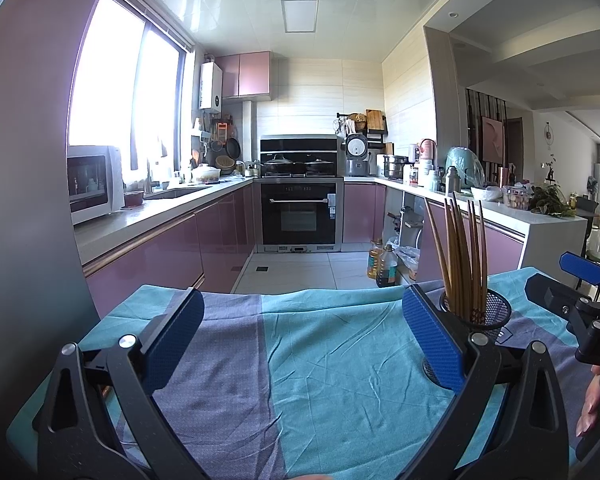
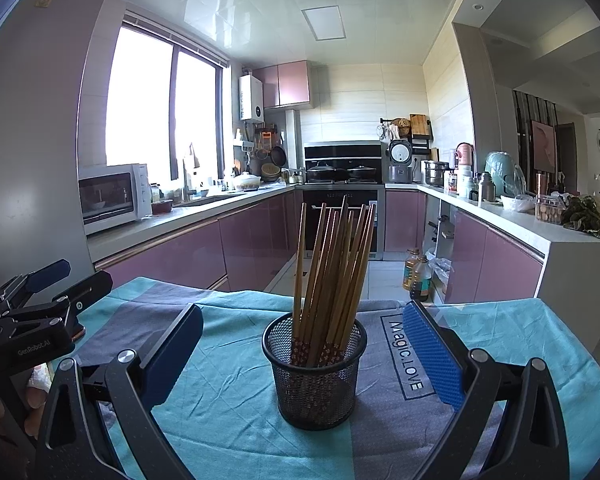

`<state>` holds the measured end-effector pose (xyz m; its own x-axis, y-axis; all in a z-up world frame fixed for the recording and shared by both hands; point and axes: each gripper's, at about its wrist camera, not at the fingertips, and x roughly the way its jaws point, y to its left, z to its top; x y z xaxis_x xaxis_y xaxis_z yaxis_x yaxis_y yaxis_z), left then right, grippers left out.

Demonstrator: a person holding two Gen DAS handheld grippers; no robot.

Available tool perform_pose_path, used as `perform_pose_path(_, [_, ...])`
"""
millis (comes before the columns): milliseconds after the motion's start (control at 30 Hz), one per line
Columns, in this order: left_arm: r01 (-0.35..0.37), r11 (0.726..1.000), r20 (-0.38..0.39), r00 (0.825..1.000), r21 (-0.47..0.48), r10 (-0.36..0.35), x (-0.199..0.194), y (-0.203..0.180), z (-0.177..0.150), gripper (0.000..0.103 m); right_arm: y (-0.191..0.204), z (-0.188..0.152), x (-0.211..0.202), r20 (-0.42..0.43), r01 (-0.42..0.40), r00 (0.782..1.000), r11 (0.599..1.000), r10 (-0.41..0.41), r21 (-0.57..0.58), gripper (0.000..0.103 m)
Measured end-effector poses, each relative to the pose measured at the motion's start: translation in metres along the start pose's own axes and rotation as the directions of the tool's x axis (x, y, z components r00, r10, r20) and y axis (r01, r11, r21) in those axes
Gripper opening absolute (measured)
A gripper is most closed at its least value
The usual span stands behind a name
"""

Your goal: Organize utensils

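A black mesh cup (image 2: 315,376) stands upright on the teal and grey cloth (image 2: 228,420), holding several wooden chopsticks (image 2: 332,272) that lean to the right. My right gripper (image 2: 304,354) is open and empty, its blue pads on either side of the cup without touching it. In the left wrist view the cup (image 1: 485,312) with the chopsticks (image 1: 462,256) sits just behind the right pad. My left gripper (image 1: 300,344) is open and empty over the bare cloth (image 1: 332,380), to the left of the cup. The right gripper also shows at the right edge of the left wrist view (image 1: 580,276).
The cloth-covered table ends ahead at a drop to the tiled kitchen floor (image 2: 384,280). Oil bottles (image 2: 418,276) stand on the floor by the right counter. A grey fridge wall (image 1: 24,200) rises at the left.
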<state>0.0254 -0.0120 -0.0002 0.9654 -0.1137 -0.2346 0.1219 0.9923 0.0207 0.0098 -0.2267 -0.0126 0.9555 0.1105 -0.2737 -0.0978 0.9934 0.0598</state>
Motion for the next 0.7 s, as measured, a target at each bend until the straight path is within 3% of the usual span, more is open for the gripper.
perform_pose_path(700, [0.000,1.000,-0.002,1.000,0.001,0.000,-0.0009,-0.0001,0.0009,0.098,0.0013,0.0012,0.0001,-0.003,0.001,1.000,1.000,-0.001,0.000,0.097])
